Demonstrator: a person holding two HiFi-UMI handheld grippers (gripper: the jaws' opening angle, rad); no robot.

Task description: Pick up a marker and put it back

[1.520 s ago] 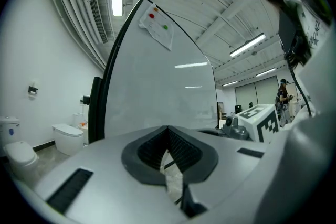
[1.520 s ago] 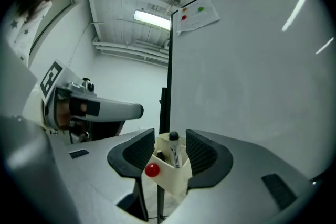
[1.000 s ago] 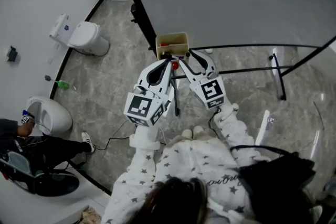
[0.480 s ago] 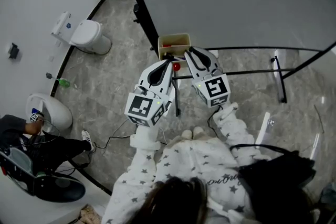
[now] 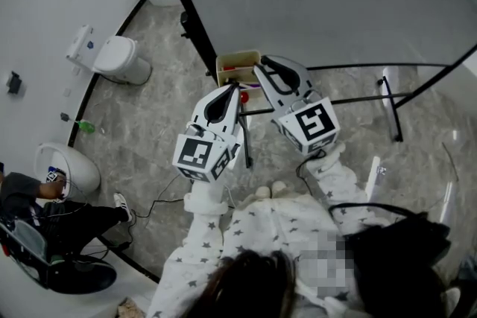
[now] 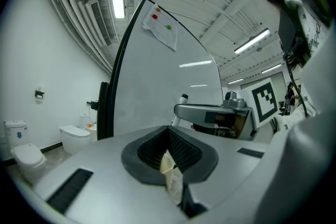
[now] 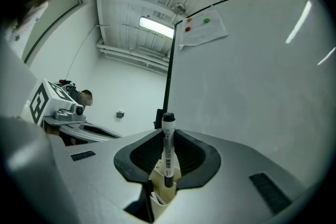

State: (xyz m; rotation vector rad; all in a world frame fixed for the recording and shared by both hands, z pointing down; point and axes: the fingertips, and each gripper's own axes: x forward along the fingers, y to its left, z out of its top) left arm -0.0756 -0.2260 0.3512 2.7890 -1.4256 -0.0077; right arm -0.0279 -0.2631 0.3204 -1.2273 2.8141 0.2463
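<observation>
A white marker with a black cap (image 7: 167, 148) stands upright between the pads of my right gripper (image 7: 167, 176), which is shut on it. In the head view the right gripper (image 5: 262, 72) hangs just right of the yellow marker box (image 5: 229, 60) at the whiteboard's lower edge. My left gripper (image 5: 237, 88) is below the box, shut and holding nothing, as the left gripper view (image 6: 170, 173) confirms. A red cap (image 5: 244, 97) shows beside its tip. The left gripper view catches the held marker's black cap (image 6: 182, 97) above the right gripper.
The whiteboard (image 7: 252, 86) fills the space ahead, with a sheet pinned by a red and a green magnet (image 7: 202, 29). Its black stand legs (image 5: 391, 104) spread over the marble floor. A toilet (image 5: 112, 59) stands at the left and a seated person (image 5: 45, 205) at lower left.
The right gripper's jaws, wide open at the box a second ago, have closed on the marker and risen with it. The left gripper has barely moved.
</observation>
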